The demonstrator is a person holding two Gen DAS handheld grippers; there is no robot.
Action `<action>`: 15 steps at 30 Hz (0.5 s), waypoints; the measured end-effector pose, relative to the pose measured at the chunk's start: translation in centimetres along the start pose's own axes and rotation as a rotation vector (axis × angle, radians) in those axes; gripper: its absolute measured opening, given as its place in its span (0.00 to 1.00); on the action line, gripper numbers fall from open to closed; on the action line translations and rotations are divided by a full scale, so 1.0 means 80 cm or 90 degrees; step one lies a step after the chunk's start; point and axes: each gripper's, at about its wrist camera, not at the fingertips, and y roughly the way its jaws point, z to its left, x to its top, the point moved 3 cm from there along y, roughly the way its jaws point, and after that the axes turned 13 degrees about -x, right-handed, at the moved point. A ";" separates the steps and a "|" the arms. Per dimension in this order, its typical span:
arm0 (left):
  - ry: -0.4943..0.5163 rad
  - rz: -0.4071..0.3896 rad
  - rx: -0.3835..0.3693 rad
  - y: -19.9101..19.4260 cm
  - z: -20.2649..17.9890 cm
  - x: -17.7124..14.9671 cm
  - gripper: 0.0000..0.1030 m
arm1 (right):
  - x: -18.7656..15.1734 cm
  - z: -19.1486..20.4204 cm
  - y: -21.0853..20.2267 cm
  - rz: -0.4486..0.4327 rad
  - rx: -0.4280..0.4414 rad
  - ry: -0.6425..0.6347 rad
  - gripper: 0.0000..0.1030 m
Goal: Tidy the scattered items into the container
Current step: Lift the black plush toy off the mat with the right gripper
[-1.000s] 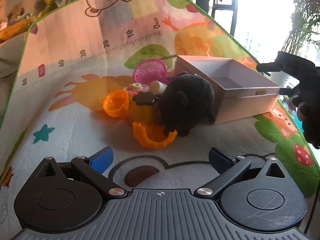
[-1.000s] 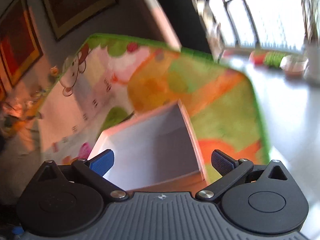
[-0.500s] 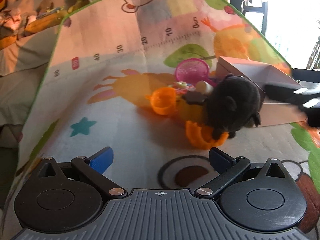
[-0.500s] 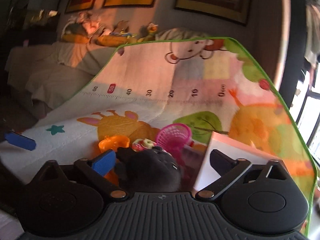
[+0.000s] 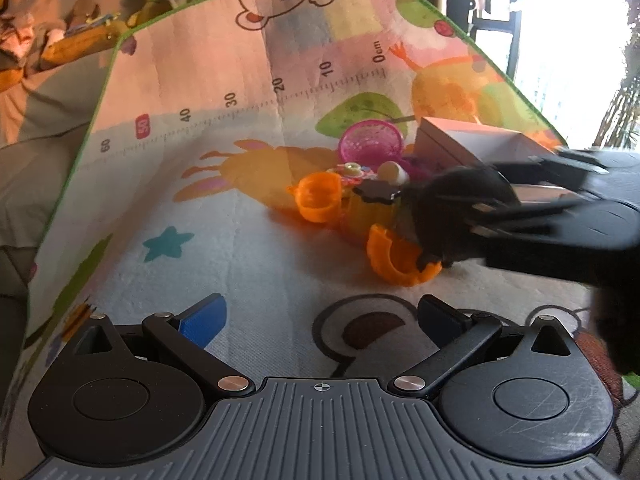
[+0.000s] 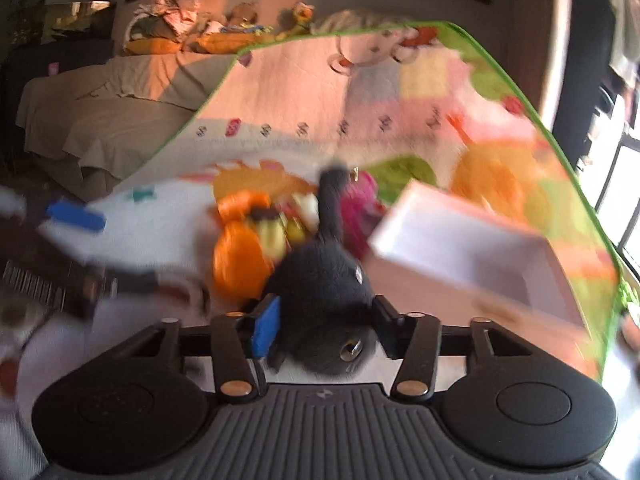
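A black plush toy [image 5: 452, 200] [image 6: 320, 280] lies on the play mat beside an open white box [image 5: 444, 146] [image 6: 424, 276]. My right gripper [image 6: 326, 324] [image 5: 492, 196] reaches in from the right, its jaws closing, and both pads touch the plush's sides. An orange cup [image 5: 320, 196], an orange half shell [image 5: 396, 258], a yellow piece with a dark flower lid [image 5: 378, 193] and a pink basket [image 5: 370, 144] crowd the plush's left. My left gripper [image 5: 320, 316] hovers open over bare mat in front of the pile, holding nothing.
The colourful play mat [image 5: 224, 240] has a printed ruler and a green border. A bed with cushions and soft toys [image 6: 100, 120] lies beyond its left edge. A bright window [image 5: 580, 40] is on the right.
My right gripper swung in from the box side onto the plush toy, and its jaws narrowed from wide open to touching it. The left view shifted a little to the left.
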 end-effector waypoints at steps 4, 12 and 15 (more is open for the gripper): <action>0.009 0.003 -0.014 -0.004 -0.012 -0.003 1.00 | -0.033 -0.030 -0.032 0.018 -0.052 0.019 0.45; 0.030 0.022 -0.044 0.007 -0.050 -0.007 1.00 | -0.023 -0.030 -0.054 -0.033 0.017 0.098 0.88; 0.039 0.024 -0.035 0.007 -0.055 -0.008 1.00 | -0.012 -0.004 -0.039 -0.050 0.059 0.068 0.90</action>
